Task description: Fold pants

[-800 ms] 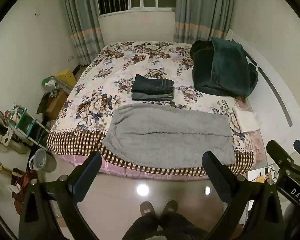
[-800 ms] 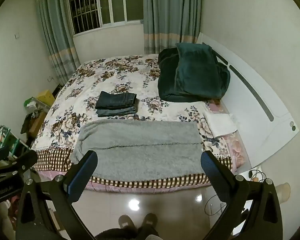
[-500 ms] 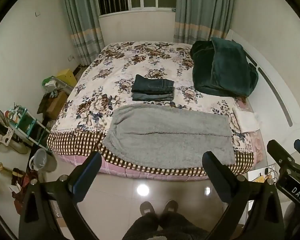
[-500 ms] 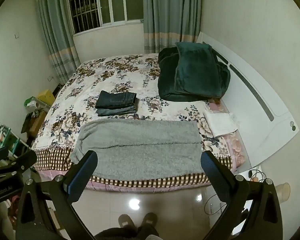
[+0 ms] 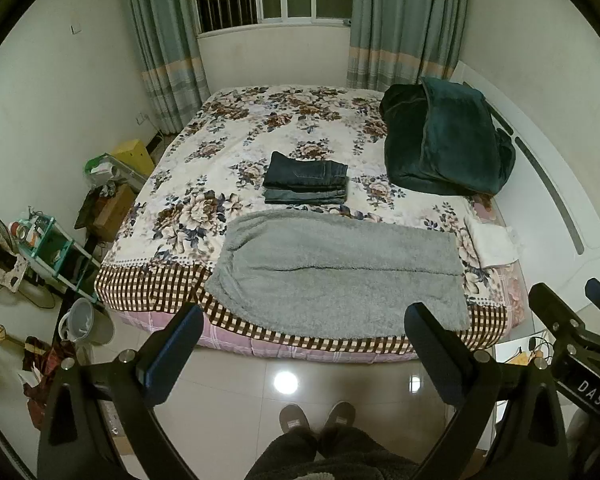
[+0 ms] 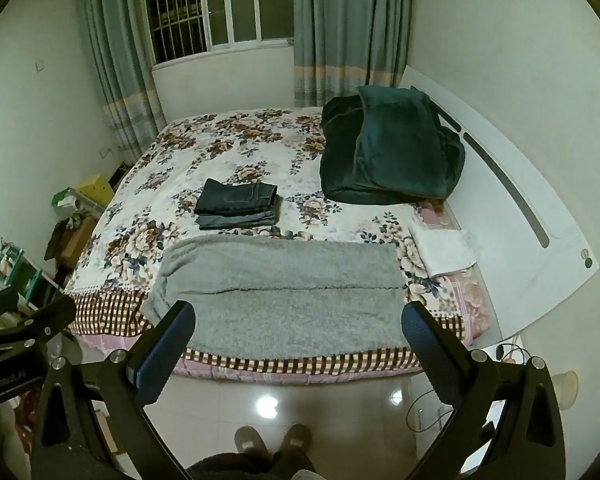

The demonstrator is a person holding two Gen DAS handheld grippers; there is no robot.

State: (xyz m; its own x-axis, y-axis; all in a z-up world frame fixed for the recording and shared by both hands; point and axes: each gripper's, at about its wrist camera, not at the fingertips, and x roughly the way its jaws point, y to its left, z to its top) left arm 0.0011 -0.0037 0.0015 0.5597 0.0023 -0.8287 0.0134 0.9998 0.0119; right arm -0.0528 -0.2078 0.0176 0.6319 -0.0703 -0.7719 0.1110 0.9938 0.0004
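Grey fleece pants [image 5: 340,276] lie flat across the near edge of the flowered bed [image 5: 260,128], folded lengthwise, legs together; they also show in the right wrist view [image 6: 280,296]. My left gripper [image 5: 304,340] is open and empty, held above the floor in front of the bed. My right gripper [image 6: 300,340] is open and empty too, beside it; its fingers [image 5: 556,320] show at the right of the left wrist view. Neither touches the pants.
A stack of folded dark jeans [image 5: 306,184] sits behind the pants. A dark green blanket [image 5: 444,144] is heaped at the right by the white headboard [image 5: 556,200]. A folded white cloth [image 5: 492,240] lies at the bed's right. Clutter and a bucket [image 5: 84,320] stand left.
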